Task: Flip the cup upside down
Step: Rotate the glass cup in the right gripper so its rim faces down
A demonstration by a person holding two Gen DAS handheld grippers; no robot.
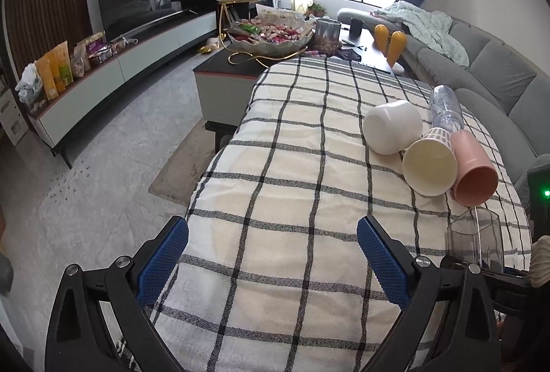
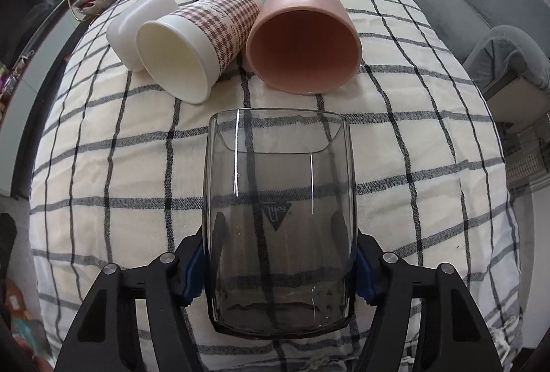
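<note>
Checked cloth [image 2: 103,166] is being used as landing spot. Clear glass cup [image 2: 278,217], frame centre-bottom, is being clamped by right gripper [image 2: 278,272]; wrist roll w/ firm squeeze advised, rim kept off pink cup [image 2: 302,38]. Left gripper [image 1: 271,255] is being held spread, empty.

Support is a table under a cream cloth with black-grey check lines [image 1: 292,200]. Lying on their sides on it, clustered and touching: white plastic cup [image 1: 392,126], houndstooth-patterned paper cup [image 1: 431,162], pink plastic cup [image 1: 472,172], clear plastic bottle [image 1: 445,109].
</note>
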